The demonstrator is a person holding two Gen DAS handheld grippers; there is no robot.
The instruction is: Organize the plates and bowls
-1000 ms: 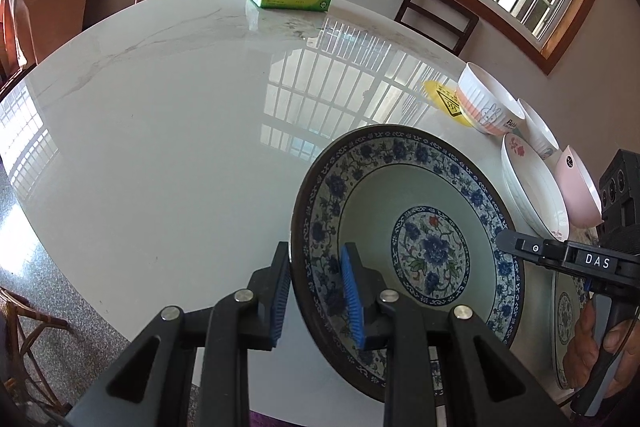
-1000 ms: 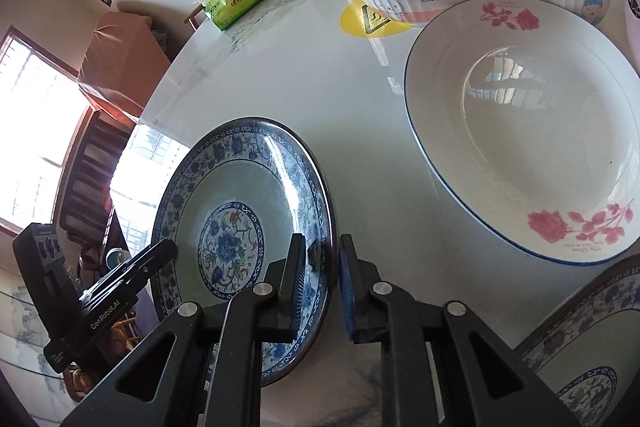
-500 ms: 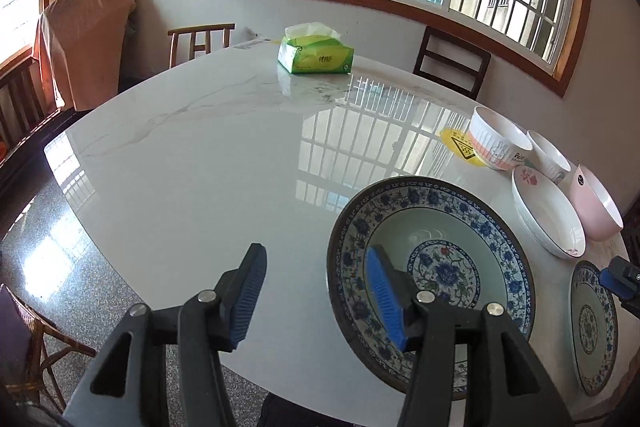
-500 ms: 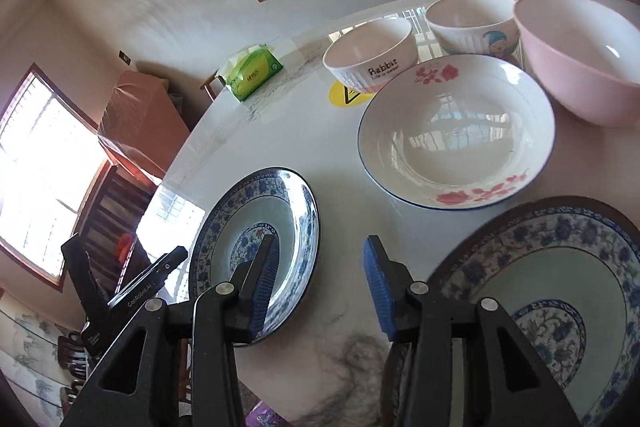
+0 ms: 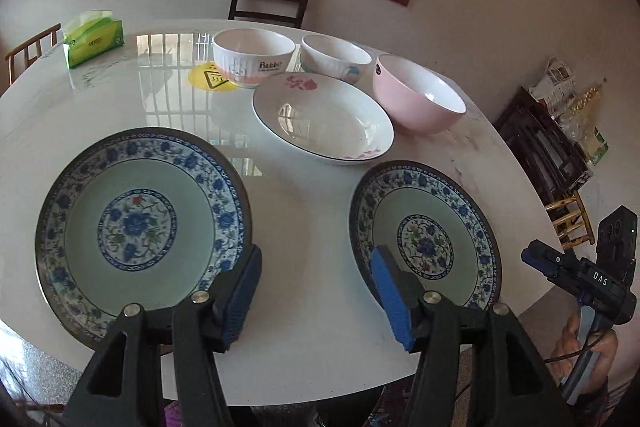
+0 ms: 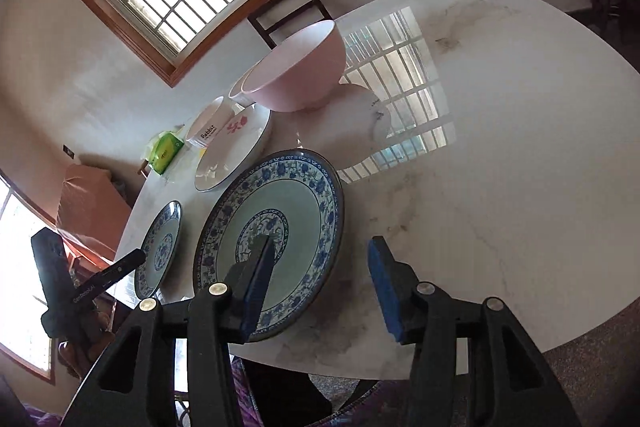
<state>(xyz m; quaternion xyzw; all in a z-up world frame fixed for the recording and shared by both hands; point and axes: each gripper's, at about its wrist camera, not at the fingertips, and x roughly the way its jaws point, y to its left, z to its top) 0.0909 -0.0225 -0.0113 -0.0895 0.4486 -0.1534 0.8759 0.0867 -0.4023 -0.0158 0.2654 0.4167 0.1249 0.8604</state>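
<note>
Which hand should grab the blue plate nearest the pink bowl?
Probably right: the open right gripper hangs at that blue plate's near rim; the left gripper hovers between both plates.

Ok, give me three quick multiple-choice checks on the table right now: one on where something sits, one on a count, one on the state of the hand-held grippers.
1. Where is the white floral plate?
A. Stacked on a blue patterned plate
B. In front of the bowls, beyond the two blue plates
C. Beside the tissue pack

2. How many bowls stand on the table?
A. One
B. Three
C. Five

3. What state is the left hand-held gripper in?
A. Shut on a plate
B. Shut on a bowl
C. Open, holding nothing

Answers:
1 B: it lies between the Rabbit bowl, the white bowl, the pink bowl and the blue plates.
2 B: Rabbit, white and pink bowls.
3 C: its jaws stand wide apart over bare table; the right hand-held gripper is open too.
</note>
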